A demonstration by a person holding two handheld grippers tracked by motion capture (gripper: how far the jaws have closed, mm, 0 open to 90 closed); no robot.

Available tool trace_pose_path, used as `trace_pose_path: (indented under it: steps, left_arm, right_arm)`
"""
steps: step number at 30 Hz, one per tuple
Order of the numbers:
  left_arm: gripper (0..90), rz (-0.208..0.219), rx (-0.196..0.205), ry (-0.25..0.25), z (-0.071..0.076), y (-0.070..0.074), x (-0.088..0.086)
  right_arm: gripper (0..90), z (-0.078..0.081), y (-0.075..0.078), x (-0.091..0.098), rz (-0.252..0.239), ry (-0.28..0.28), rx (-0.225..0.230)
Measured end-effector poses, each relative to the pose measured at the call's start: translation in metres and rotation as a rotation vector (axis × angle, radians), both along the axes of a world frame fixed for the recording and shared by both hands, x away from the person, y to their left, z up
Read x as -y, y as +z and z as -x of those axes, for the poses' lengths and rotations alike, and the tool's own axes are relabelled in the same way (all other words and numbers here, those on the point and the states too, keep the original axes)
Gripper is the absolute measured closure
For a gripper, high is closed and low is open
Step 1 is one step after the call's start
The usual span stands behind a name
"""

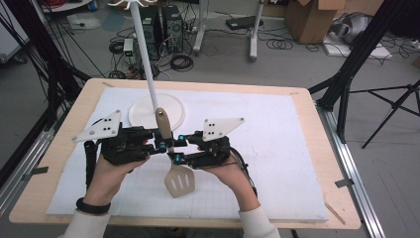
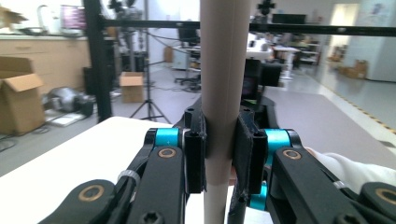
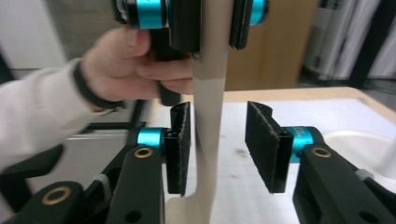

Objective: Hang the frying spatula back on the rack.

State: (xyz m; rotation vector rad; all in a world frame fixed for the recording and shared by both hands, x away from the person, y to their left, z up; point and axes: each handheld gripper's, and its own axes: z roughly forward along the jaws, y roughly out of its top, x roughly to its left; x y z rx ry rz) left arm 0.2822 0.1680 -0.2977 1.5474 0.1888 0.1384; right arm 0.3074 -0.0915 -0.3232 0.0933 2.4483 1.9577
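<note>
High view: left gripper point(image 1: 157, 147) hides spatula point(image 1: 179, 181) shaft (handle end tan).

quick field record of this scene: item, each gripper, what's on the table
item: spatula, beige, slotted blade toward the person
left gripper: fingers clamped on the spatula handle
right gripper: fingers apart, handle between them, far pad clear of it
table: white mat, white stand on a round base behind the grippers

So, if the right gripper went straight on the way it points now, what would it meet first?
Probably the spatula handle standing between its open jaws. Behind that comes the left gripper, shut on the same handle higher up, though the depth between them is hard to judge.
</note>
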Motion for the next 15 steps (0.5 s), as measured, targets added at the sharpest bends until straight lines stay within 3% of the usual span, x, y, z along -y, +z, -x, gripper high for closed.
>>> trace_pose_path:
  steps: [6,15]
  left_arm:
    - [75.9,0.024,-0.011,-0.052,-0.0023,-0.0003,-0.0045]
    - [75.8,0.029,-0.013,-0.083,-0.0027,-0.0006,-0.0051]
  right_arm:
    - [65.4,0.0025,0.0,-0.0041,0.007,0.079,0.004]
    - [77.3,0.0032,-0.0003,-0.0091,0.031,0.089,0.012]
